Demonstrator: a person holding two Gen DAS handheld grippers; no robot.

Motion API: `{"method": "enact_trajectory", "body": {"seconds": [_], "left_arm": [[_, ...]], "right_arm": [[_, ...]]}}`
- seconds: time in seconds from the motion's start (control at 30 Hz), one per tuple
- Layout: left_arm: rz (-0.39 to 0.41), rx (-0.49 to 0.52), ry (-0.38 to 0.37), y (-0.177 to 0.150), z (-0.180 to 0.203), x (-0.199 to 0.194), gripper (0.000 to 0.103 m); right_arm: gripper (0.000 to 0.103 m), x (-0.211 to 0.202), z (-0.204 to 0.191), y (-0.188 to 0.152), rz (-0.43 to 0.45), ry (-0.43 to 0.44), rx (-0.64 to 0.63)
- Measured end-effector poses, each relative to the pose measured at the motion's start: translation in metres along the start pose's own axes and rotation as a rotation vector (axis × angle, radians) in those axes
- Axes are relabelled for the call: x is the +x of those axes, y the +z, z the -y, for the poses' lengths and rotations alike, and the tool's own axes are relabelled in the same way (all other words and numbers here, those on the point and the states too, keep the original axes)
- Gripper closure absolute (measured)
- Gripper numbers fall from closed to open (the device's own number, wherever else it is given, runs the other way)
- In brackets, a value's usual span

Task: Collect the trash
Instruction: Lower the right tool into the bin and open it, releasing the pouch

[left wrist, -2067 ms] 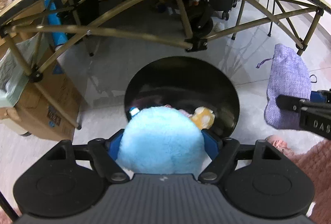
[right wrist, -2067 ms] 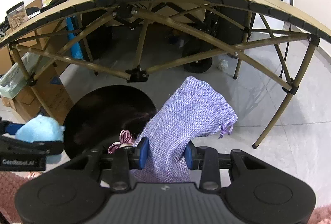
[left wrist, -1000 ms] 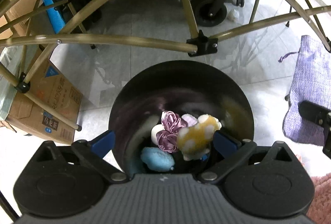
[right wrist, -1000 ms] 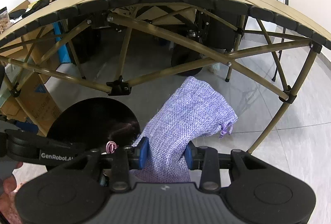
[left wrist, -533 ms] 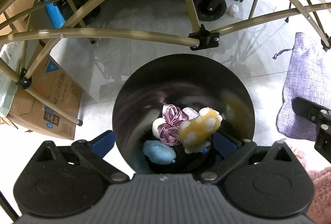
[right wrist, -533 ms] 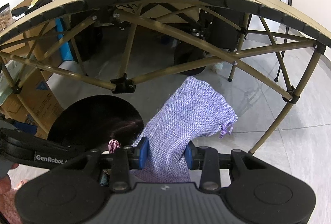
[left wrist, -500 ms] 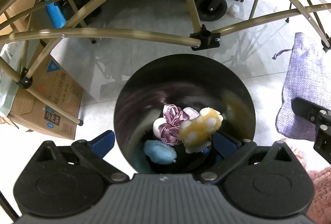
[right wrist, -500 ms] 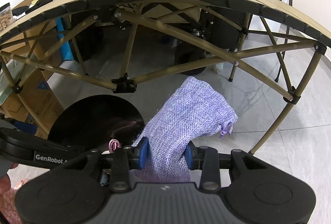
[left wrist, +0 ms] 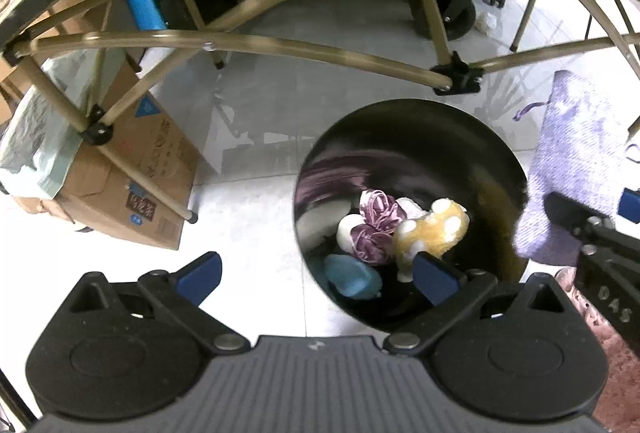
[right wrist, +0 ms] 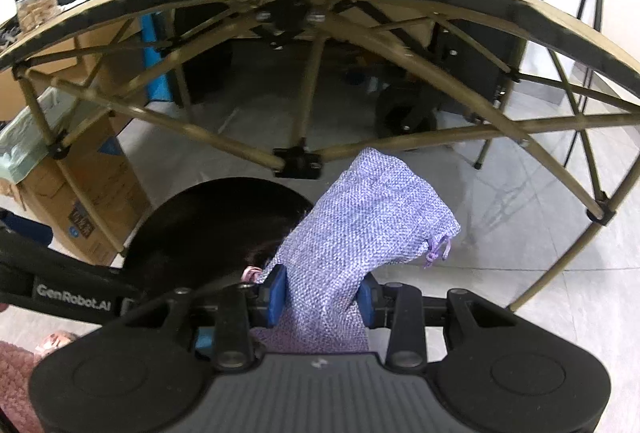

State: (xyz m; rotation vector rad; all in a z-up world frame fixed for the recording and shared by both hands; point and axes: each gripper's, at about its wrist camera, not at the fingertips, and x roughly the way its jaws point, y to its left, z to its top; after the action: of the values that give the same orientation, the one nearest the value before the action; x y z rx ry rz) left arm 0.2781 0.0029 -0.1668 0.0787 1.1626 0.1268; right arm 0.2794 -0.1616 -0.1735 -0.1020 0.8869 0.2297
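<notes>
The right gripper (right wrist: 320, 297) is clamped on the lilac woven pouch (right wrist: 368, 217), blue pads pressing its lower part from both sides, so the pouch sits squarely between the fingers and rises out ahead of them. Its long axis runs up and away from the gripper, leaning to the right in the right wrist view, with the drawstring end (right wrist: 438, 251) pointing out to the right. The pouch hangs just beside the black bin (left wrist: 408, 137), at the bin's right rim as the left wrist view shows it, partly over the opening. The left gripper (left wrist: 316, 275) stands wide apart and empty, one blue pad over bare floor left of the bin, the other over the bin's near edge. Down inside the bin lie a yellow spotted plush (left wrist: 434, 233), a purple satin scrunchie (left wrist: 374, 229) touching it, and a blue fluffy piece (left wrist: 352, 279) nearest the left gripper. The folding table's frame (left wrist: 280, 45) arches beyond the bin.
</notes>
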Motion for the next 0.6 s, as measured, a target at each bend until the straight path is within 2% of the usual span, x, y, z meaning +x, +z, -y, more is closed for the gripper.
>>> {"method": "enact_trajectory", "body": {"seconds": [0.17,0.33,0.6], "left_arm": [[-0.027,-0.041,0.004,-0.002,-0.019,-0.003,0.000],[-0.084,-0.124,-0.024,-0.004,-0.044,0.001,0.000],[-0.100,-0.184,-0.013,-0.007,-0.068,-0.001,0.000]], "right_arm": [[0.068,0.005,-0.021,0.001,-0.002,0.016,-0.035],[0.067,0.013,-0.039,0.002,-0.017,0.026,-0.060],[0.067,0.029,-0.063,0.011,-0.024,0.047,-0.093]]}}
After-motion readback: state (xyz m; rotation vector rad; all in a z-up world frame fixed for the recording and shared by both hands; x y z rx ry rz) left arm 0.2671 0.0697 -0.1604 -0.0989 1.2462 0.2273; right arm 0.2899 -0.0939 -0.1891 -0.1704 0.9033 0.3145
